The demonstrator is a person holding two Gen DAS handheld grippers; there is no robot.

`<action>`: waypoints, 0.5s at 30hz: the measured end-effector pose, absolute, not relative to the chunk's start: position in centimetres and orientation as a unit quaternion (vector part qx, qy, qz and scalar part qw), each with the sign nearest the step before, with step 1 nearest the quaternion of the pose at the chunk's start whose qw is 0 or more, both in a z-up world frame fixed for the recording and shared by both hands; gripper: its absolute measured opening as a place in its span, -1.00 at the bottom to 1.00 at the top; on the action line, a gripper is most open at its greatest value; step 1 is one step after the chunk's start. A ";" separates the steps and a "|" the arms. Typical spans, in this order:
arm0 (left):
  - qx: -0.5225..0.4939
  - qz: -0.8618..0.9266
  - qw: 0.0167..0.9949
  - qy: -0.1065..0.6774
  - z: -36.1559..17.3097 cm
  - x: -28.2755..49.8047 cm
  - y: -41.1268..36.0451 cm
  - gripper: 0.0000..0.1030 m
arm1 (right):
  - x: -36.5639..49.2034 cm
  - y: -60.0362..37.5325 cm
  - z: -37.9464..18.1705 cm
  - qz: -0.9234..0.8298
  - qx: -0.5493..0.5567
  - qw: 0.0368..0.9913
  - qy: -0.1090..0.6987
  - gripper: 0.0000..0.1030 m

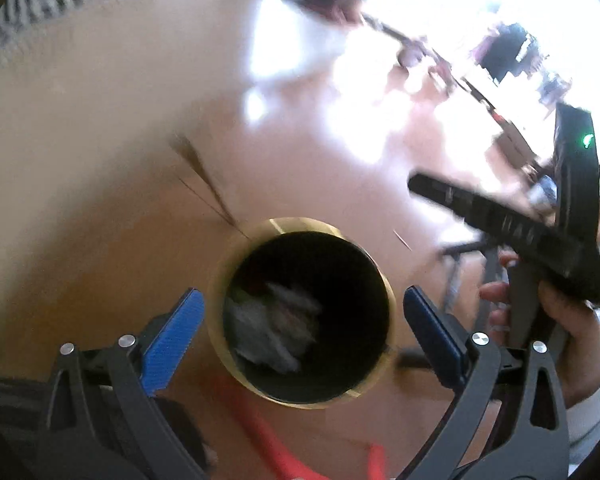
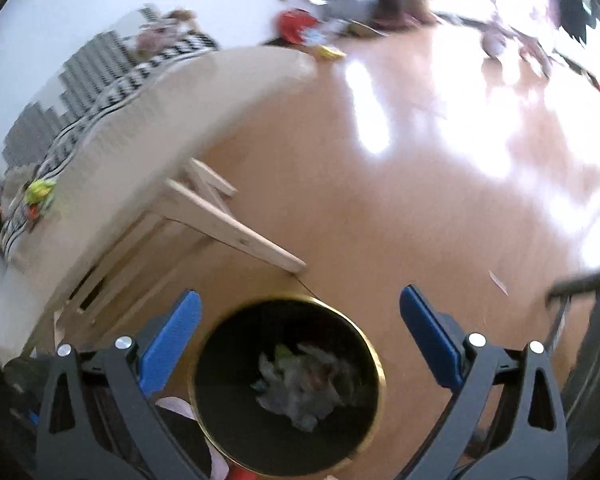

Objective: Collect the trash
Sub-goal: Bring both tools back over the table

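In the left wrist view, the left gripper (image 1: pixel 302 312) hangs above a round bin (image 1: pixel 386 300) that stands on the wooden floor (image 1: pixel 100 160). The bin shows between and beyond the two blue fingers (image 1: pixel 176 332), its mouth open to the camera. The fingers are spread wide, released, and nothing is between the pads; they touch nothing. At the bottom of the bin lies crumpled trash (image 1: pixel 276 324), pale grey and white, blurred, like paper or thin plastic. The bin is black inside with a shiny brass-coloured rim. On the right a hand (image 1: pixel 568 320) with a white sleeve grips the black handle of the right gripper's body (image 1: pixel 520 232), beside the bin.

In the right wrist view, the right gripper (image 2: pixel 300 312) is also above the same bin (image 2: pixel 204 420), which lies low between its fingers (image 2: pixel 172 340). These fingers are spread wide too, released and empty. The trash (image 2: pixel 300 388) rests loose on the bin's dark bottom. The pads are ribbed blue, on black arms with round metal pins. To the left stands a piece of pale furniture (image 2: pixel 160 120) with slanted light wooden legs, carrying a black-and-white striped cloth (image 2: pixel 100 96).
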State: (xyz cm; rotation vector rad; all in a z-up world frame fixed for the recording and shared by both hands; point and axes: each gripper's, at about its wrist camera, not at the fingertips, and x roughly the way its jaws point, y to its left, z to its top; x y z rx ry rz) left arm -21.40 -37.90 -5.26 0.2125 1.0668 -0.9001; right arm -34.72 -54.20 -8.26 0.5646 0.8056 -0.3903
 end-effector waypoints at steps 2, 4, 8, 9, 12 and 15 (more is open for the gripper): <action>0.082 -0.380 0.793 0.469 -2.8 -18.5 -34.9 0.88 | -31.3 -52.4 -6.8 -0.154 0.243 0.879 0.381 0.87; 0.059 -0.338 0.818 0.463 -1.2 -15.2 -31.4 0.88 | -26.8 -50.1 -5.6 -0.114 0.212 0.893 0.381 0.87; 0.023 -0.241 0.851 0.467 0.1 -8.2 -23.0 0.88 | -19.5 -45.5 -3.9 -0.052 0.181 0.905 0.381 0.87; 0.011 -0.212 0.857 0.470 0.3 -6.1 -20.3 0.88 | -17.3 -44.0 -3.2 -0.035 0.171 0.909 0.380 0.87; -0.013 -0.139 0.871 0.471 1.4 -0.7 -13.5 0.88 | -11.4 -40.2 -1.4 0.006 0.143 0.918 0.369 0.87; -0.010 -0.105 0.878 0.467 2.5 3.5 -10.0 0.88 | -4.6 -36.0 1.0 0.049 0.114 0.926 0.357 0.87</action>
